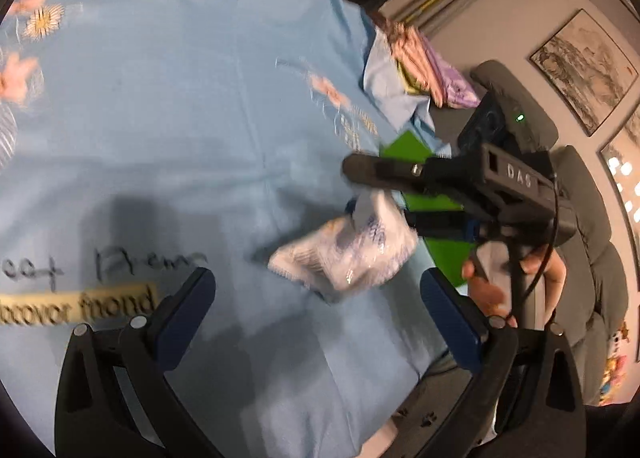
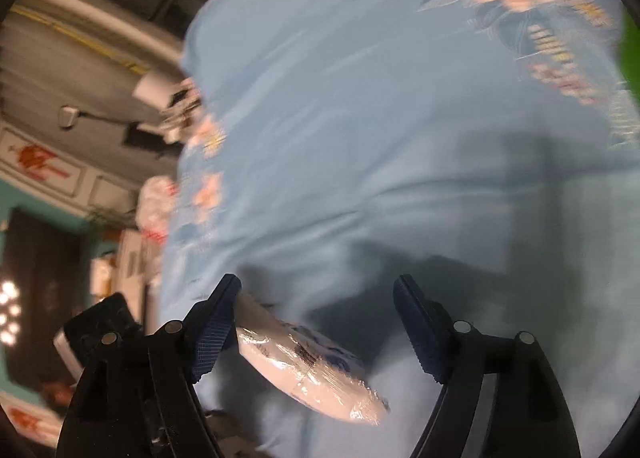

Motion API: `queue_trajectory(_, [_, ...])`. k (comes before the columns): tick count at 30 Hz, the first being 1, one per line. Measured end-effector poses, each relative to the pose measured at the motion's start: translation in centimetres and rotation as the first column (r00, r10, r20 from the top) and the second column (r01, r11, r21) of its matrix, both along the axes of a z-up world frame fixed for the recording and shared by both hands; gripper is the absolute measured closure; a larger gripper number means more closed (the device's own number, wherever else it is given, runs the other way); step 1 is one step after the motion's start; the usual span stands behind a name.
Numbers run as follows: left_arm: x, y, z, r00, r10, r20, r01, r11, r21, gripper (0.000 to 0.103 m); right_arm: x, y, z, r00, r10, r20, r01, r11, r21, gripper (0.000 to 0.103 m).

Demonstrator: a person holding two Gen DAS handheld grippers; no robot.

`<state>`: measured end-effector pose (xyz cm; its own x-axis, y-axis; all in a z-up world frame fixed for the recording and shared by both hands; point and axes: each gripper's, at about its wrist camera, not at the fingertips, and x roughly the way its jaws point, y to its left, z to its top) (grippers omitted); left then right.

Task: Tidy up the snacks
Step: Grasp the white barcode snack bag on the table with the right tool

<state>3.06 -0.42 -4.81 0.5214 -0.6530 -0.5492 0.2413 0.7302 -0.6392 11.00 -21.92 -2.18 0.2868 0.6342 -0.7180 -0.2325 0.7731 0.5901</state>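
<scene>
The snack pack (image 2: 308, 374) is white with blue marks and a shiny clear wrap. It lies on the blue flowered cloth (image 2: 380, 138). In the right wrist view its long side runs from 10 o'clock to 4 o'clock. It sits by the left finger of the right gripper (image 2: 316, 338), whose jaws stand apart. The left gripper (image 1: 316, 322) is wide apart and empty, with the pack at its 12 o'clock.
</scene>
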Motion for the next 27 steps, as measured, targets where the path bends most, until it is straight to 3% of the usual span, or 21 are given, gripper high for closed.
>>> queue_trajectory(5, [0.5,-1.8,-0.1,0.992,-0.127,-0.004,0.125,0.981,-0.145,0.0,-0.8,-2.5,-0.1,0.999,-0.04,-0.018,0.04,0.999,0.005,0.024])
queue_trajectory(11, [1.8,-3.3,-0.6,0.993,-0.112,-0.035,0.107,0.988,-0.107,0.0,-1.3,-5.5,-1.3,0.993,-0.086,-0.077,0.092,0.993,0.071,0.024])
queue_trajectory(16, [2.3,-2.6,-0.9,0.997,-0.075,-0.031,0.07,0.99,-0.126,0.0,-0.9,-4.3,-2.7,0.993,-0.068,-0.1,0.08,0.99,0.115,0.024])
queue_trajectory(25, [3.8,-5.5,-1.2,0.993,-0.111,0.026,0.109,0.991,0.083,0.002,-0.3,-1.2,-2.2,1.0,-0.005,-0.019,0.005,1.0,0.01,0.025])
queue_trajectory(26, [3.9,-5.5,-1.1,0.993,-0.112,0.022,0.11,0.99,0.088,0.002,-0.4,-0.7,-2.2,1.0,0.008,-0.003,-0.008,1.0,-0.017,0.039])
queue_trajectory(27, [4.0,-5.4,-1.3,0.993,-0.115,0.018,0.112,0.99,0.091,0.003,-0.4,-0.8,-2.2,1.0,0.007,0.009,-0.007,0.999,-0.04,0.065])
